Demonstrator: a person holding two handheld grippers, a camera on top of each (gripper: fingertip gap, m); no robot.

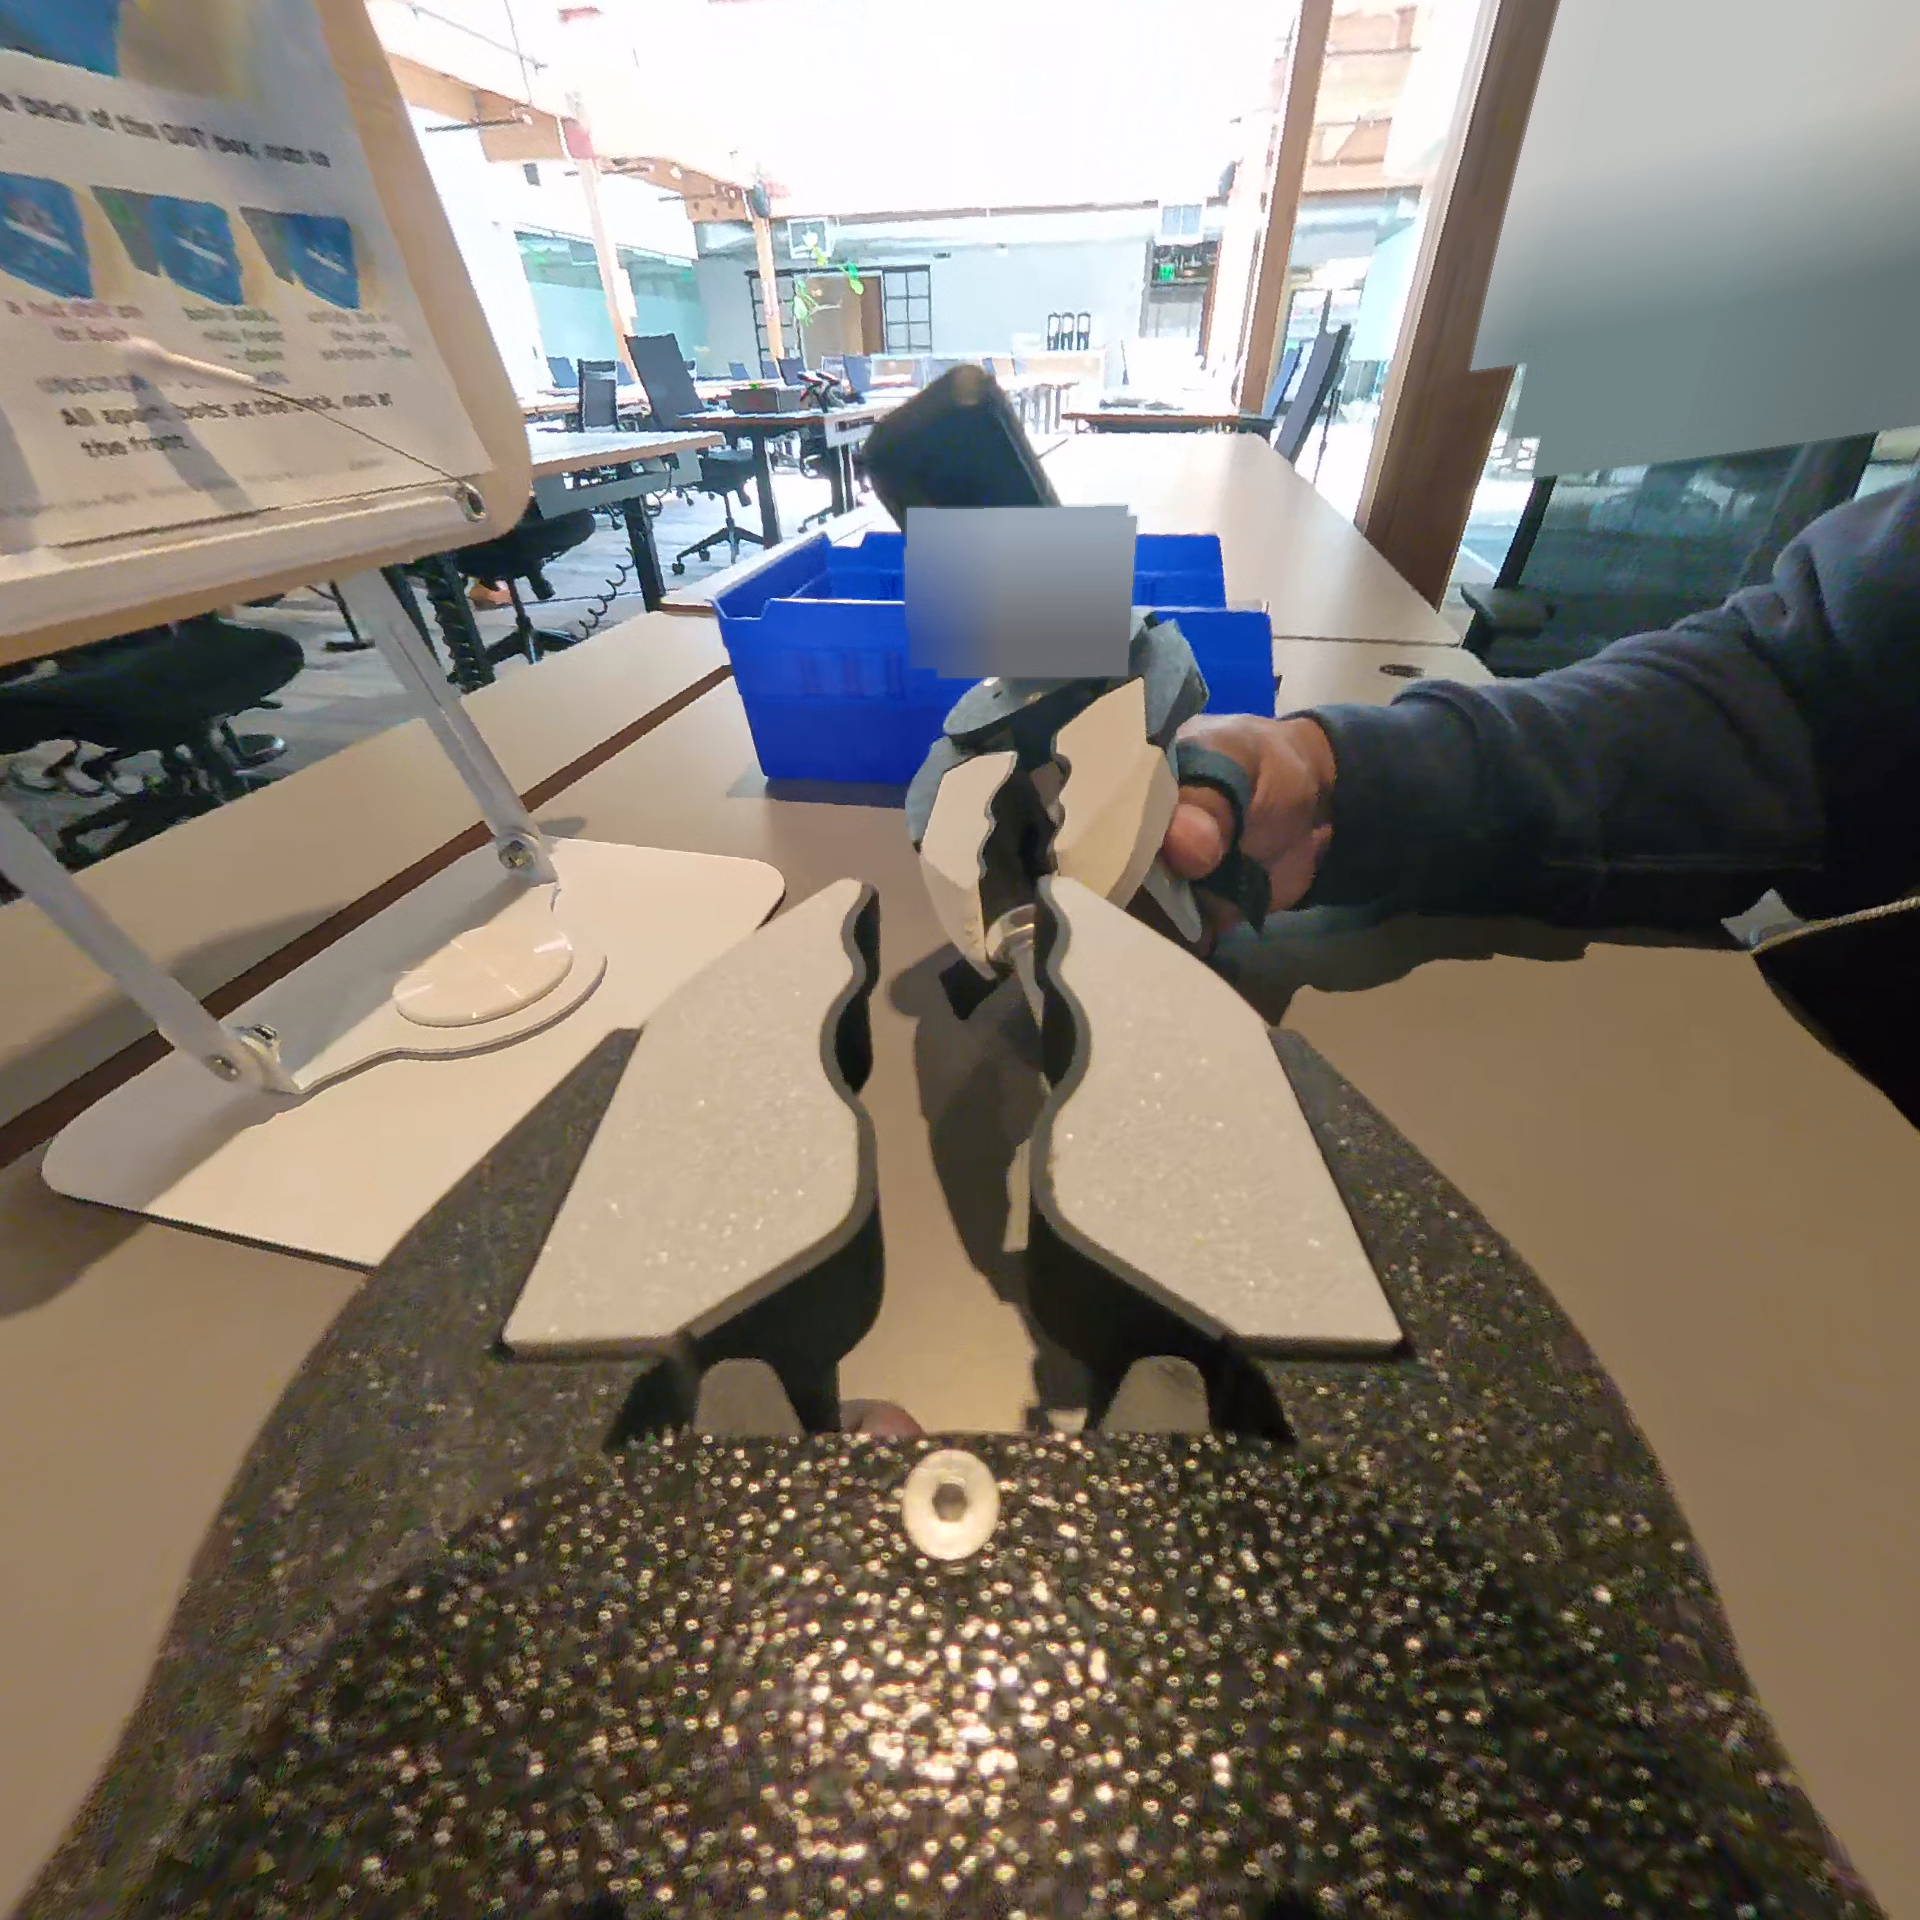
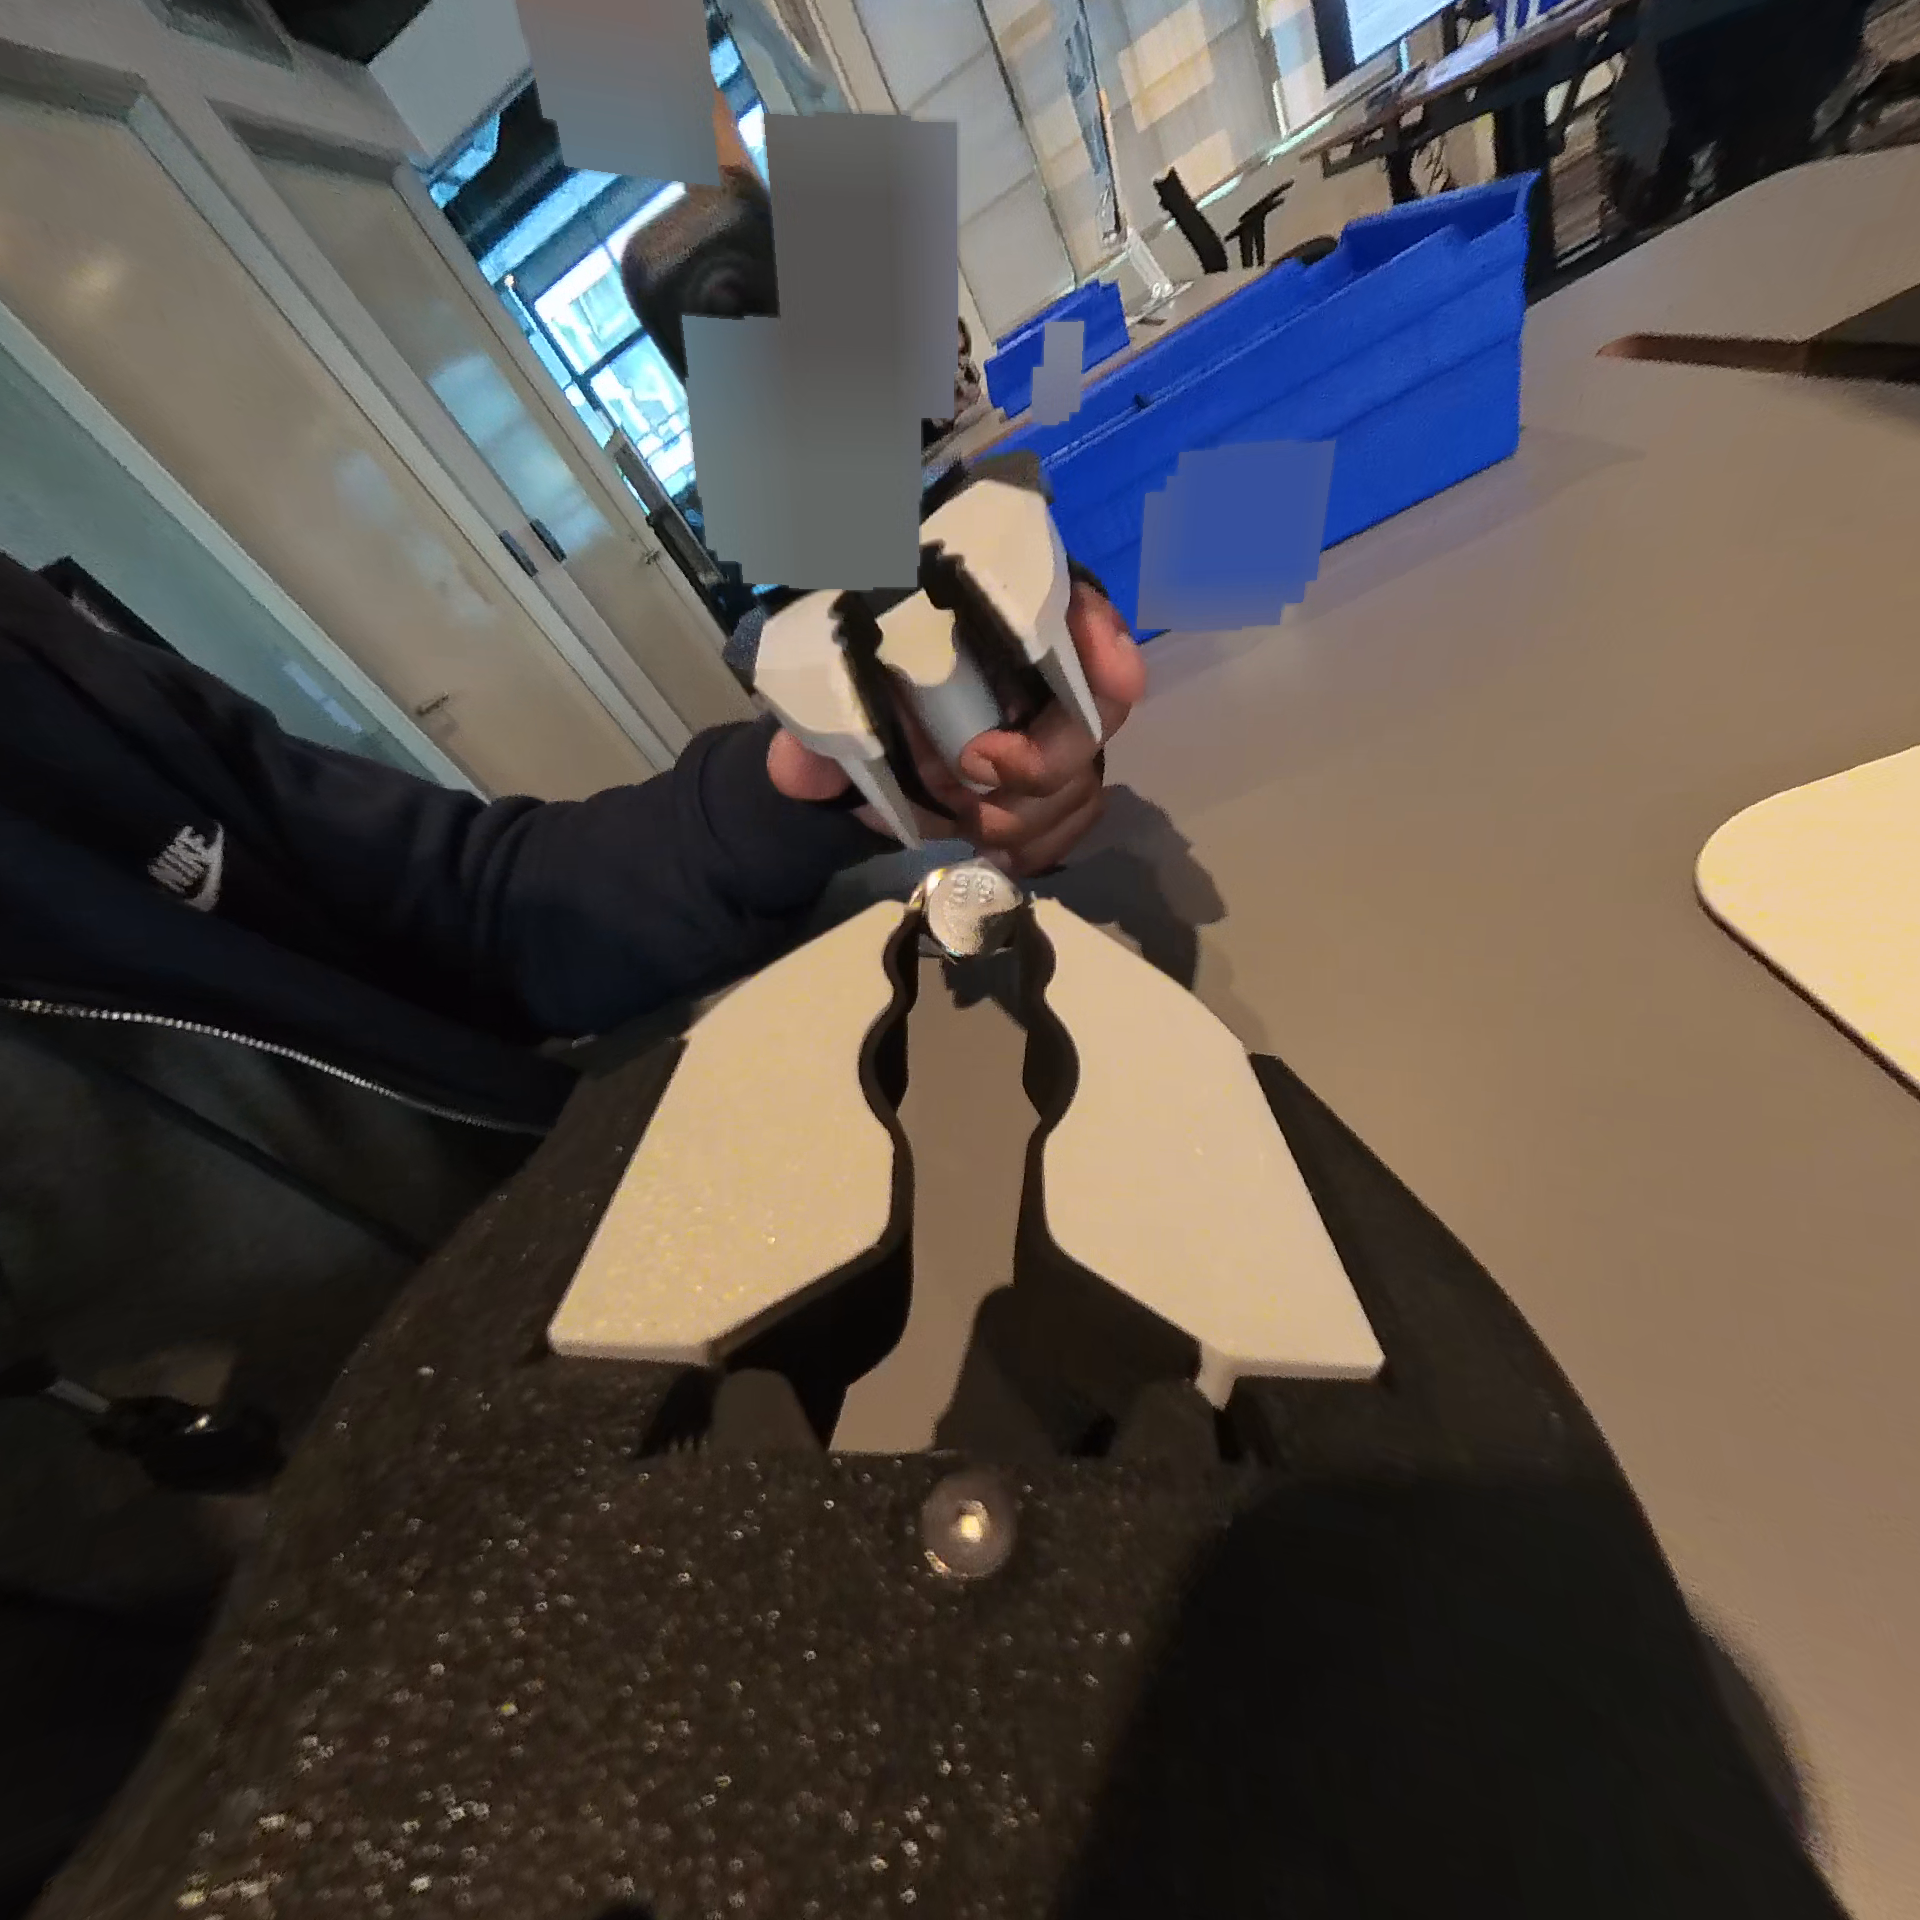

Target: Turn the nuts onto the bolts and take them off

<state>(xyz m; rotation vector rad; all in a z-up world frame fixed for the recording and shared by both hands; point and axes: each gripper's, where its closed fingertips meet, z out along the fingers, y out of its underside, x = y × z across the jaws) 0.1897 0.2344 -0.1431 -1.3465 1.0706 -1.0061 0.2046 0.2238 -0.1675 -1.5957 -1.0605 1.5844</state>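
2 wrist views — close, facing, bolt (image 2: 966,914) shared

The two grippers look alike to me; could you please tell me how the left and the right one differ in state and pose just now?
The right gripper is shut on the bolt, pinching its head at the fingertips; the left gripper stands open and holds nothing. The right gripper's fingers nearly meet at the tips, while the left gripper's fingers are apart, the bolt sitting by one of them. Both have pale fingers on black speckled bodies, are hand-held, and face each other above the table.
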